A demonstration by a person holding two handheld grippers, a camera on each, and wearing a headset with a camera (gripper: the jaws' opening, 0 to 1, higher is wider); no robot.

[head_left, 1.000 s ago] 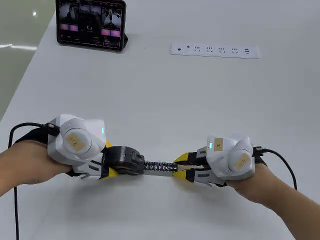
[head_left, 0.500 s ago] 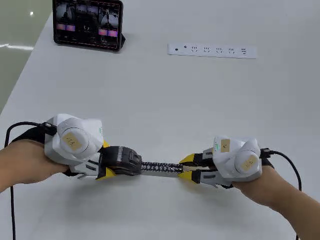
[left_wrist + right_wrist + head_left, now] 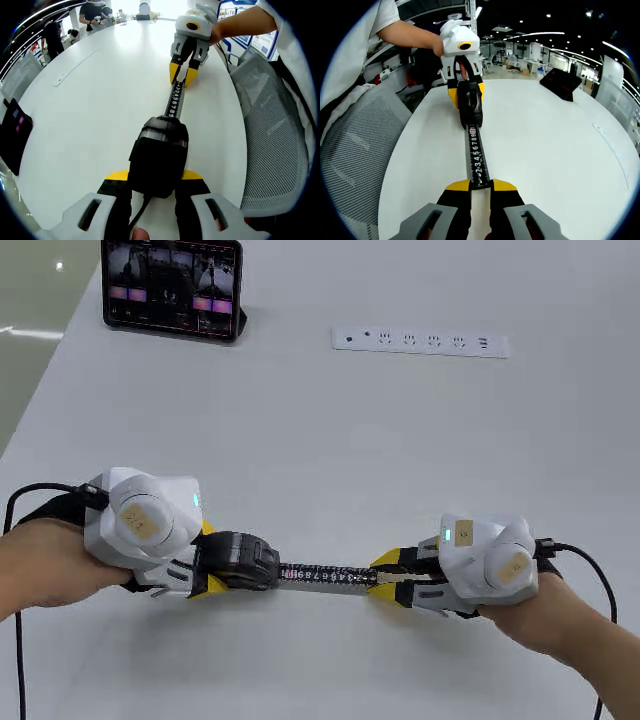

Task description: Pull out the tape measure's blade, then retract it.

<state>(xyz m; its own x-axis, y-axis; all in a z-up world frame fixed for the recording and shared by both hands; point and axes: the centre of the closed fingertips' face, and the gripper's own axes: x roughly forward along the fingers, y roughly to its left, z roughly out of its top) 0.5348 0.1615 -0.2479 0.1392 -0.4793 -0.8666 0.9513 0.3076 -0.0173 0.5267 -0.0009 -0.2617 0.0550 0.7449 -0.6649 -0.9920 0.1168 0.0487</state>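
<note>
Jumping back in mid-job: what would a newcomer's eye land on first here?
First, the black tape measure case on the white table, clamped in the left gripper, with its numbered blade stretched across to the right gripper, whose jaws pinch the tip. Farther back sit a dark tablet and a white power strip.

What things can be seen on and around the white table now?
Table: one, white, under everything.
Tape measure case: one, black, in the left gripper.
Blade: one, black with white numerals, stretched from case to right gripper.
Tablet: one, black, screen lit, far left.
Power strip: one, white, far side.
Mesh chair: one, grey, beside the table.
Left gripper: one, white and yellow, jaws shut on the case.
Right gripper: one, white and yellow, jaws shut on the blade.
</note>
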